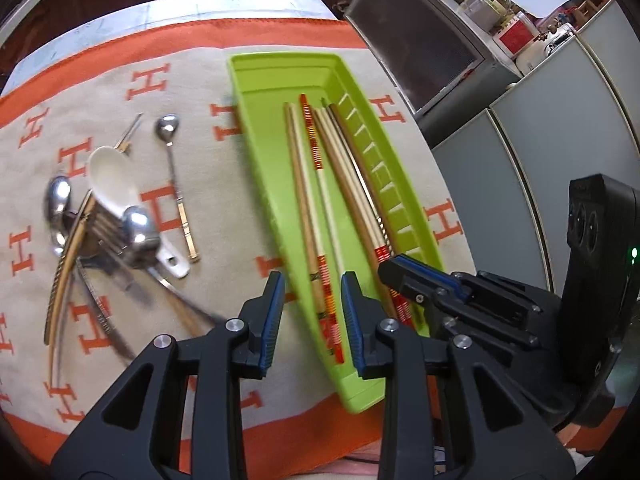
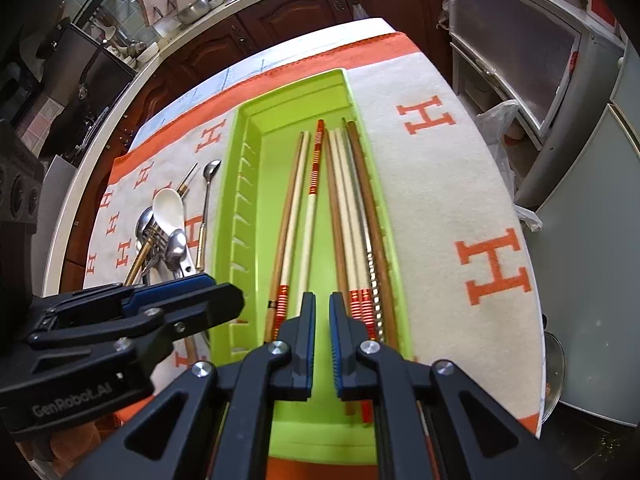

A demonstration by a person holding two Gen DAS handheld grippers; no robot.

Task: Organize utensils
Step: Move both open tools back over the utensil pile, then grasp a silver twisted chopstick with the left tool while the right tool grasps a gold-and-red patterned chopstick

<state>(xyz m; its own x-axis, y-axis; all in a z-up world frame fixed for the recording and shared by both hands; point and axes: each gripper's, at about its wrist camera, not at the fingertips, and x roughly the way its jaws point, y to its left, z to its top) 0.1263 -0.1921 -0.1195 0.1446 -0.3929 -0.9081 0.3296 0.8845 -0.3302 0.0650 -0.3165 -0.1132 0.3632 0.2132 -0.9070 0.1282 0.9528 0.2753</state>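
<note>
Wooden and white chopsticks (image 2: 308, 216) lie lengthwise in the lime-green plastic tray (image 2: 256, 120) near the blanket's far edge; left gripper (image 1: 313, 312) partly open, right gripper (image 2: 322, 344) narrow, both empty. Closing risks jostling neighbouring sticks askew.

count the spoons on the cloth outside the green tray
4: slim metal spoon alone nearest the green tray; white ceramic spoon on the pile; left metal spoon and right metal spoon in it. More may be hidden.
</note>
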